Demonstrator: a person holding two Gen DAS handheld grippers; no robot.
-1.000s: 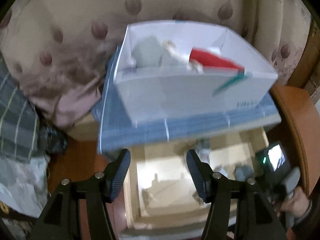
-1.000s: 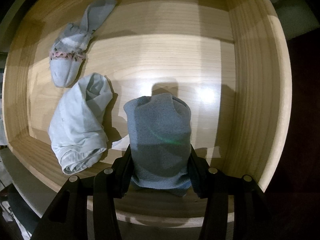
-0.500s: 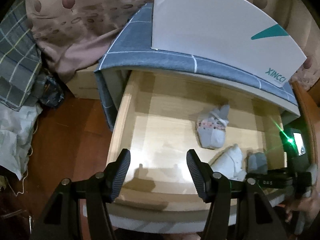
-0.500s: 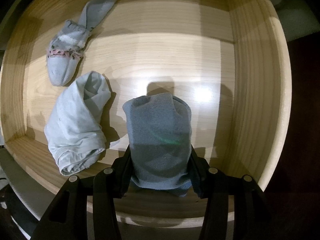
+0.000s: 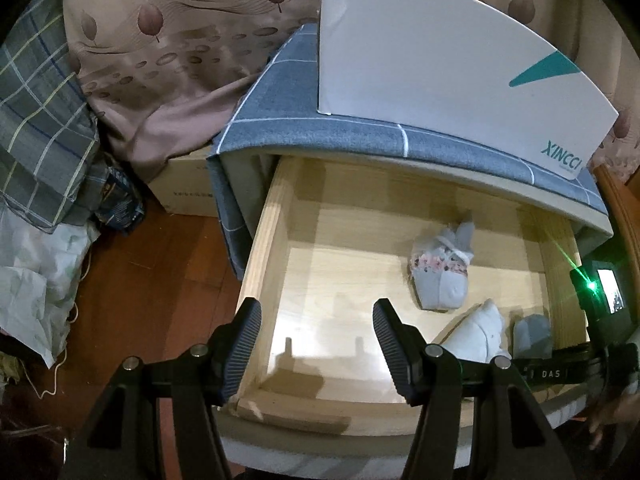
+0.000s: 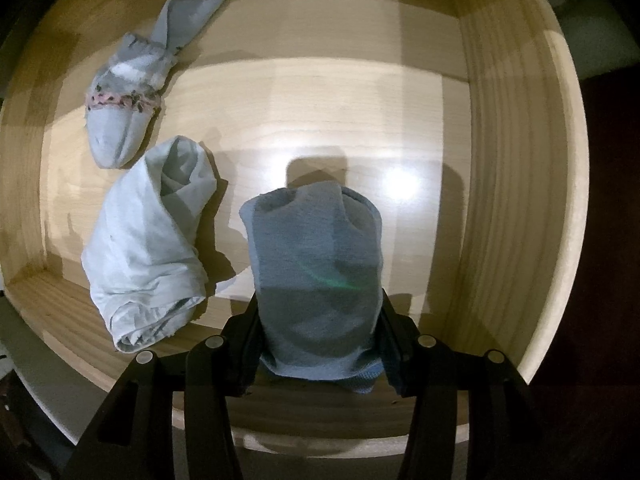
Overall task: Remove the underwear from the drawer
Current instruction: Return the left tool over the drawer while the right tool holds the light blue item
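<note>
The wooden drawer (image 5: pixel 276 216) stands pulled open. My right gripper (image 6: pixel 318 312) is shut on a rolled blue-grey underwear (image 6: pixel 316 256) at the drawer's front right corner; it also shows in the left wrist view (image 5: pixel 532 332). A rolled pale white underwear (image 6: pixel 148 248) lies left of it, also seen in the left wrist view (image 5: pixel 478 336). A grey piece with a pink floral band (image 6: pixel 124 100) lies farther back, also in the left wrist view (image 5: pixel 440 272). My left gripper (image 5: pixel 318 340) is open and empty above the drawer's front left.
A white box (image 5: pixel 440 64) sits on the blue-grey checked cloth (image 5: pixel 340 136) covering the cabinet top. A cardboard box (image 5: pixel 188 188), plaid fabric (image 5: pixel 36 128) and a white bag (image 5: pixel 36 280) lie on the wooden floor at the left. Beige leaf-print curtains (image 5: pixel 180 40) hang behind.
My left gripper has tilted down from facing the white box to looking into the open drawer. My right gripper stays shut on the blue-grey underwear, with the view shifted slightly.
</note>
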